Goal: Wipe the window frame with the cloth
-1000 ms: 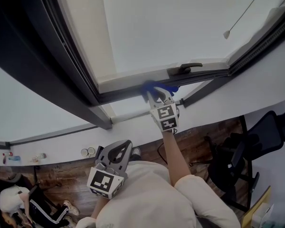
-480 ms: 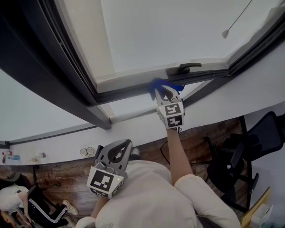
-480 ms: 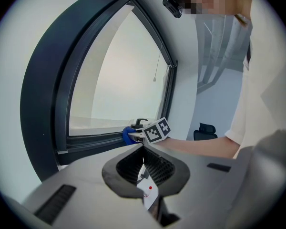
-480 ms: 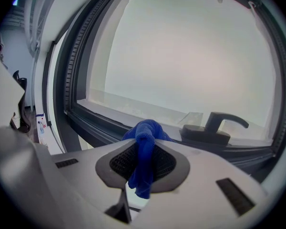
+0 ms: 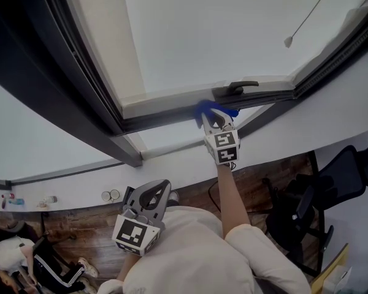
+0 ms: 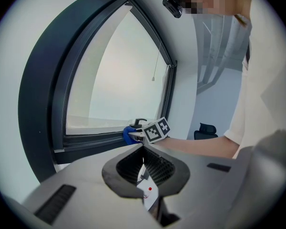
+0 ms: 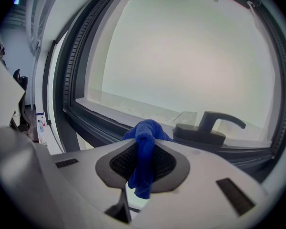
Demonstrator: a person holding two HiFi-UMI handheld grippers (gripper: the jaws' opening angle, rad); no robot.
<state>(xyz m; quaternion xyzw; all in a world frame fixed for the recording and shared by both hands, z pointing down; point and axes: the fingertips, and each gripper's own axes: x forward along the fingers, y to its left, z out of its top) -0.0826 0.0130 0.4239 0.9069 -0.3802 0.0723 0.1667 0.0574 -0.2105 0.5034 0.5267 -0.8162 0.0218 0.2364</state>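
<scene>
The blue cloth (image 7: 145,142) is clamped tight in the right claw (image 5: 212,122) and pressed against the lower window frame (image 5: 159,121), just left of the handle (image 5: 242,88). The left claw (image 6: 143,152) is held near the body, closed on nothing.

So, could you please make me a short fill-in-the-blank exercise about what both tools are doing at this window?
The right tool is shut on a soft ___ cloth. The cloth rests against the lower rail of the dark window frame, beside the black lever ___. The left tool, jaws together, holds ___.

Missing words: blue; handle; nothing.
</scene>
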